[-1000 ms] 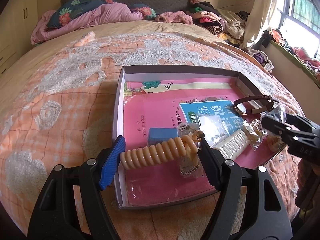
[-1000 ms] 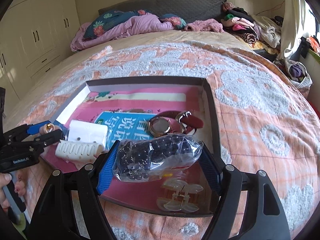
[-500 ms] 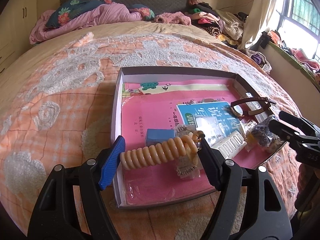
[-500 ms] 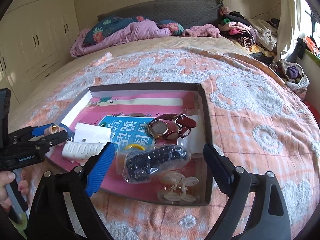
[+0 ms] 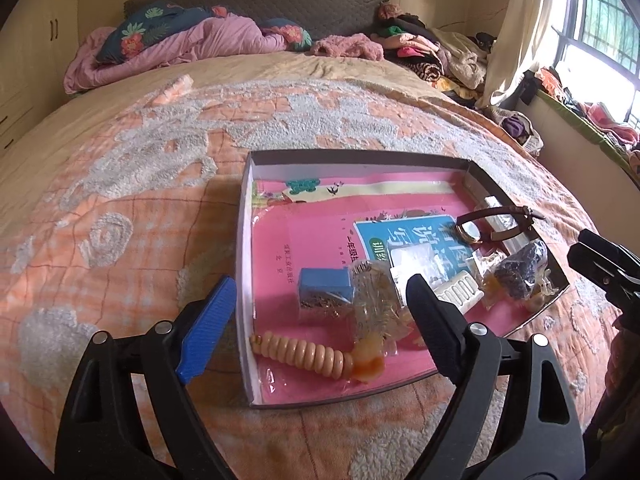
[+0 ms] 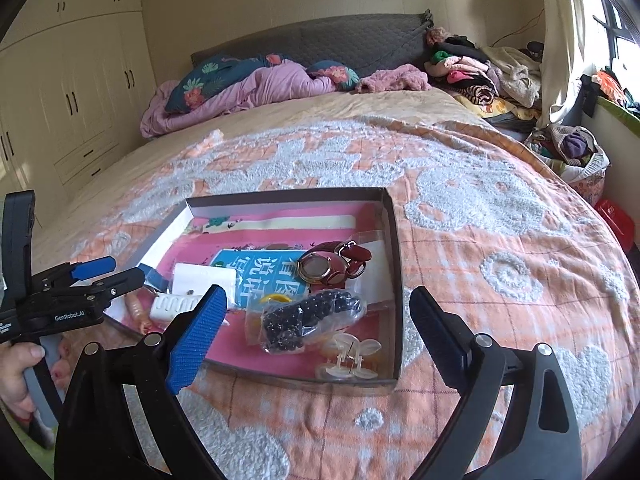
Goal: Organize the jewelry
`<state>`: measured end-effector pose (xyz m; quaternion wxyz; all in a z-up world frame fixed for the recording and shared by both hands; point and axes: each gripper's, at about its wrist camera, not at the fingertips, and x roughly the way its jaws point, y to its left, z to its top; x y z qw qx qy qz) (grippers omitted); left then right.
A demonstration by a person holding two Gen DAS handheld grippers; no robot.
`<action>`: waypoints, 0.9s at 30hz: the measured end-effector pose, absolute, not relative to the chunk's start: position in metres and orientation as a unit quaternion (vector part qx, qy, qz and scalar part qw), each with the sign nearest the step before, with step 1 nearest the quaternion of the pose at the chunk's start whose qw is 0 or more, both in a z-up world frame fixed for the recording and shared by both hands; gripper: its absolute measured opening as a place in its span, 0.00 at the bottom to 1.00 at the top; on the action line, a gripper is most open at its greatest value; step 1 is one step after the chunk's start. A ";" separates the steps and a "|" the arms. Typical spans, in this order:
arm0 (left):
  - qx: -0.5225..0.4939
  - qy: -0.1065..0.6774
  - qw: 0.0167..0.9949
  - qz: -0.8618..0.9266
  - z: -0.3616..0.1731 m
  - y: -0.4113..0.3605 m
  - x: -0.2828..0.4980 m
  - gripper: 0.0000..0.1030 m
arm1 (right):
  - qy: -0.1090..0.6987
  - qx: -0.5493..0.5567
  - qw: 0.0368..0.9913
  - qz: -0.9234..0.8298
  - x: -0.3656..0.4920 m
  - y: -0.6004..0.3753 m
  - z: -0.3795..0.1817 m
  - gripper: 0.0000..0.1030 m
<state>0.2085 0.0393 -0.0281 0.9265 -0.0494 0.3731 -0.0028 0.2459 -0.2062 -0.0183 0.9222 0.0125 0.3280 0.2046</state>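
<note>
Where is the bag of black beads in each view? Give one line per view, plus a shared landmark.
Left wrist view: bag of black beads lies at the box's right edge, mid-right.
Right wrist view: same bag sits low centre, just ahead of the open fingers.
Shared landmark: the brown-strapped watch just beyond it.

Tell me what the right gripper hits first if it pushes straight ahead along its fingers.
Most likely the bag of dark beads, which lies in the tray straight ahead of the open right gripper. The clear hair claw sits just below that line; depth is uncertain.
</note>
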 end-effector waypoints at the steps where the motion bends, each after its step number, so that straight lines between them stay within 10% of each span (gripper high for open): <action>1: -0.050 0.371 0.927 -0.002 -0.026 0.040 0.207 0.79 | 0.326 0.013 0.923 0.204 0.244 -0.206 -0.016 0.90; 27: -0.067 0.323 0.944 -0.006 0.023 0.031 0.125 0.91 | 0.266 0.016 0.939 0.217 0.157 -0.224 0.032 0.96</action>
